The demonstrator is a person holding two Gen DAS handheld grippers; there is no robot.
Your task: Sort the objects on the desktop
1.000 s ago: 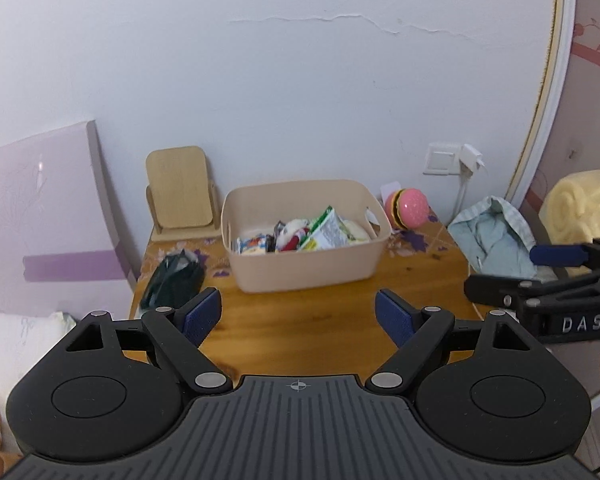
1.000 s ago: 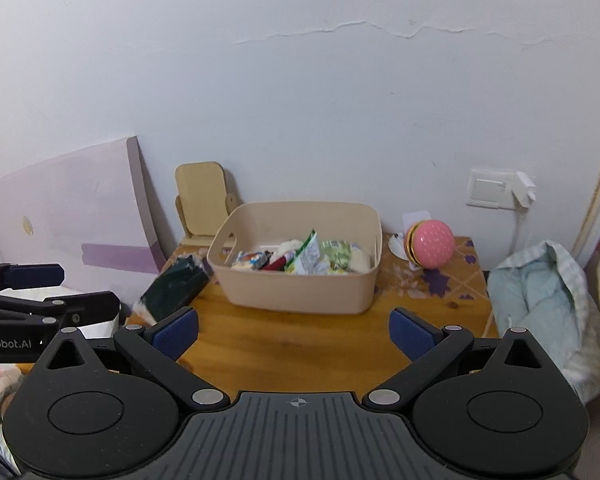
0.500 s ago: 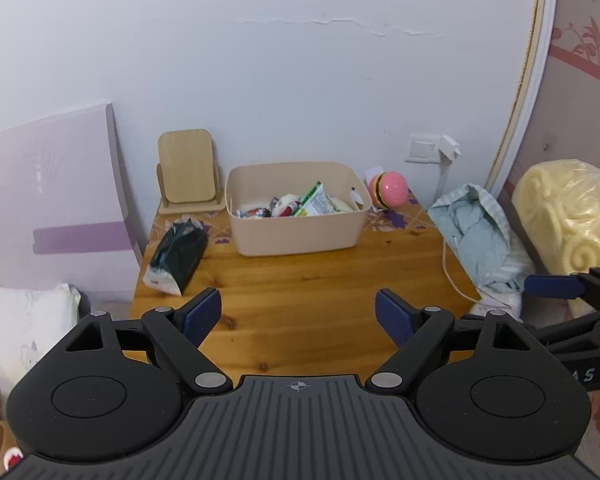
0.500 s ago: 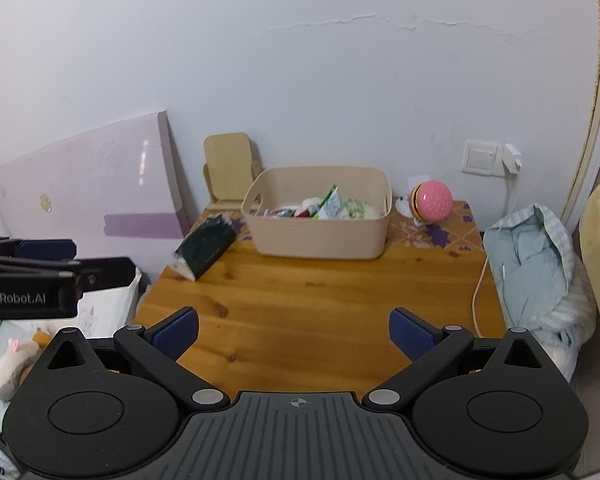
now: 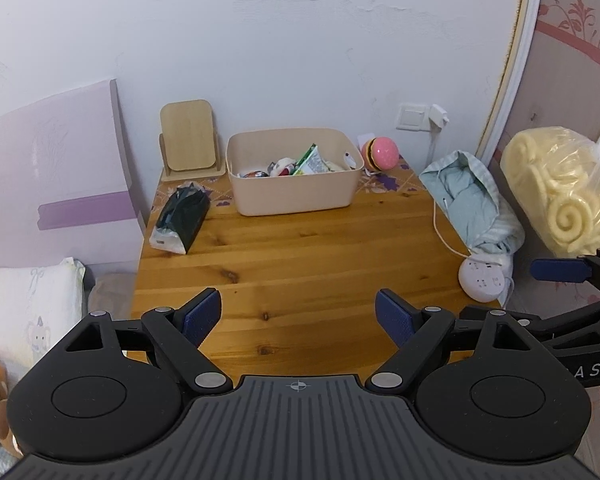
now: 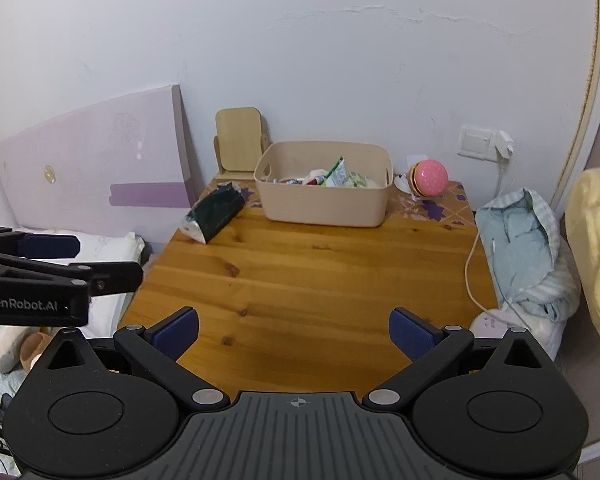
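Left hand-held gripper [image 5: 299, 317]: fingers spread apart, nothing between them, held over the near edge of the bench; it also shows from the side at the left of the right wrist view.
Right hand-held gripper [image 6: 294, 334]: fingers spread apart and empty, over the near part of the bench; its side shows at the right edge of the left wrist view.
Bench [image 5: 300, 264]: wooden top, bare across the middle and front, with a purple flower pattern along the far edge.
Bin [image 5: 292, 196]: beige plastic, at the back of the bench near the wall, holding a pile of small packets and wrappers, one of them green and white.
Dark packet [image 5: 182, 216]: lies on its side at the far left of the bench, left of the bin and apart from it.
Pink ball [image 5: 382, 154]: a pink and yellow round toy at the back right corner, just beside the bin.
Wooden stand [image 5: 188, 142]: upright against the wall, behind the dark packet.
Power strip [image 5: 482, 278]: round and white, at the right edge of the bench, with a white cable running toward the wall.
Cloth bundle [image 5: 468, 200]: pale blue, heaped off the right side of the bench.
Board [image 5: 52, 160]: pale purple, leaning on the wall to the left.
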